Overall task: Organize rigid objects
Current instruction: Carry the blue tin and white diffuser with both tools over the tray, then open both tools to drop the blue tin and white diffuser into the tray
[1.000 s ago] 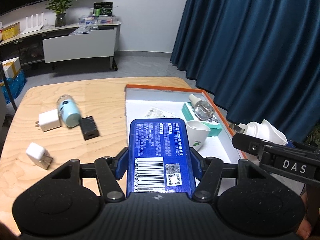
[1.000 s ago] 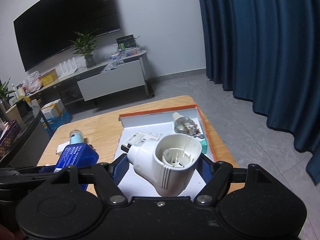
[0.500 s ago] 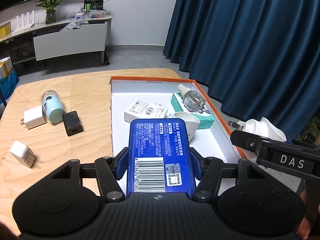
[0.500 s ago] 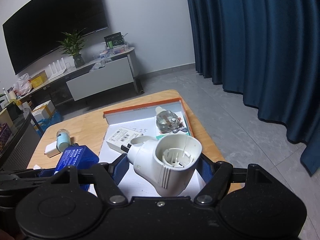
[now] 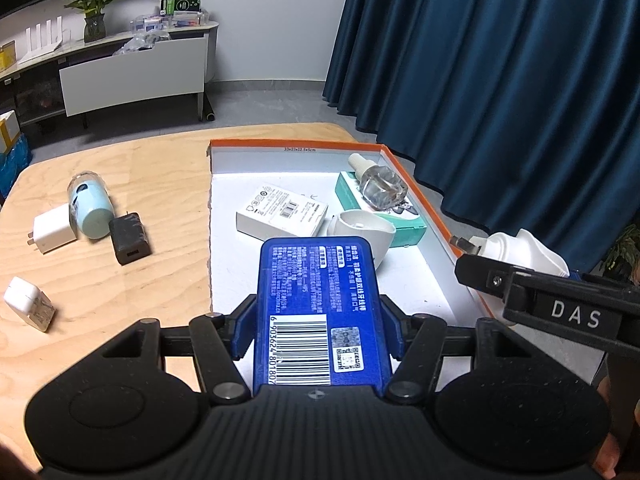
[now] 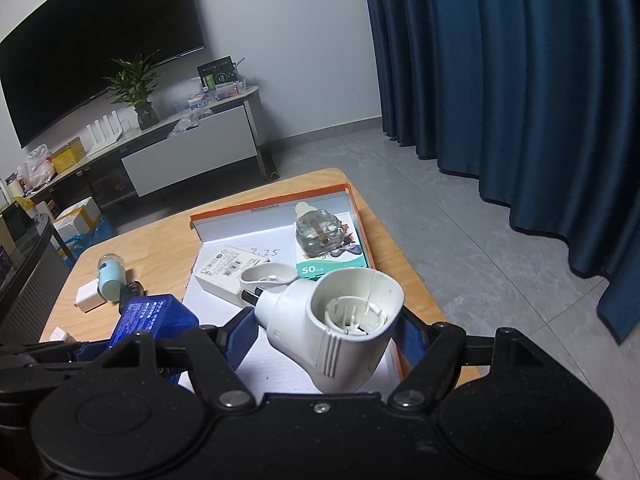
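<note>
The left gripper (image 5: 318,328) pinches a flat blue box (image 5: 318,312), glossy, round-cornered, barcode up, at lower centre of the left view. It hangs over the near end of the tray (image 5: 296,145), a shallow white rectangle with an orange rim on the pale plywood tabletop (image 5: 152,280). The right gripper (image 6: 324,336) pinches a white plug-in heater (image 6: 340,320), matte plastic with a round hollow socket and ribbed side; its prongs point to the upper left of the frame.

In the tray lie a white carton (image 5: 282,214), a teal carton (image 5: 384,216) with a clear glass bottle (image 5: 380,184) on top, and a white plastic cup-shaped shell (image 5: 362,232) just beside both cartons. At the left of the left view, on bare wood, lie a pale blue cylinder (image 5: 90,204) touching a white charger (image 5: 52,228), a black charger (image 5: 129,237) just beside them, and another white charger (image 5: 28,304) lower down.

Compared with a second ago, the tray and its contents sit more toward the centre of the left view and the loose chargers have slid further left; both grips are unchanged.
</note>
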`<state>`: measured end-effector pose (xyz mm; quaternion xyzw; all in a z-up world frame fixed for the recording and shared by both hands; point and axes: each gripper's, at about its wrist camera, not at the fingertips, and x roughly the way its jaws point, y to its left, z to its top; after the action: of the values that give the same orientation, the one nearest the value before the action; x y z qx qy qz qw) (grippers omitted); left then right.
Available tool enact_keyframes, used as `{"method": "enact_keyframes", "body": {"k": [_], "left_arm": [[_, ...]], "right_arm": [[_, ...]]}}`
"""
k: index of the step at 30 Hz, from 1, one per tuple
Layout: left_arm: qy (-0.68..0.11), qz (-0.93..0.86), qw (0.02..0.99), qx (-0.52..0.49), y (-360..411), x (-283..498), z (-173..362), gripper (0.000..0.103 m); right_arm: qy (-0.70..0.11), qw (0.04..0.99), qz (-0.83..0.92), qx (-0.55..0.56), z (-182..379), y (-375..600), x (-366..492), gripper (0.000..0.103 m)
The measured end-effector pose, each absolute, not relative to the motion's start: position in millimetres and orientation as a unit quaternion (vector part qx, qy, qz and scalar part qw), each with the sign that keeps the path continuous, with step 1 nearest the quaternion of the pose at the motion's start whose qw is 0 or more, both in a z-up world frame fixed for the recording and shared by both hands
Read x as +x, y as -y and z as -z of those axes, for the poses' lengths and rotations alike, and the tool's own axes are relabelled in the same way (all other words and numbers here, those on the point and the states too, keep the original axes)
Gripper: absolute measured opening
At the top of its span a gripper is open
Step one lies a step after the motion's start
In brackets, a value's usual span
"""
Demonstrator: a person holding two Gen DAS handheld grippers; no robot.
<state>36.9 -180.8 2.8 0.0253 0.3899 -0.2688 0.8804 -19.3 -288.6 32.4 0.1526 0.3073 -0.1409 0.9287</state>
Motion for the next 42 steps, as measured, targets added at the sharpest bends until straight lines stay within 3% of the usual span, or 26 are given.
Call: {"method": "enact_keyframes", "body": {"k": [40, 42], "left_arm": [[-0.402, 0.247, 0.882, 0.016, 195.7, 76.3, 11.0, 0.062], [-0.404, 0.250, 0.880, 0.016, 196.7, 76.0, 12.7, 0.062]], "right_arm": [[-0.320, 0.926, 0.139, 0.144, -22.4, 309.6, 26.0, 0.087], [-0.322, 0.926, 0.139, 0.143, -21.1, 309.0, 26.9, 0.082]]}}
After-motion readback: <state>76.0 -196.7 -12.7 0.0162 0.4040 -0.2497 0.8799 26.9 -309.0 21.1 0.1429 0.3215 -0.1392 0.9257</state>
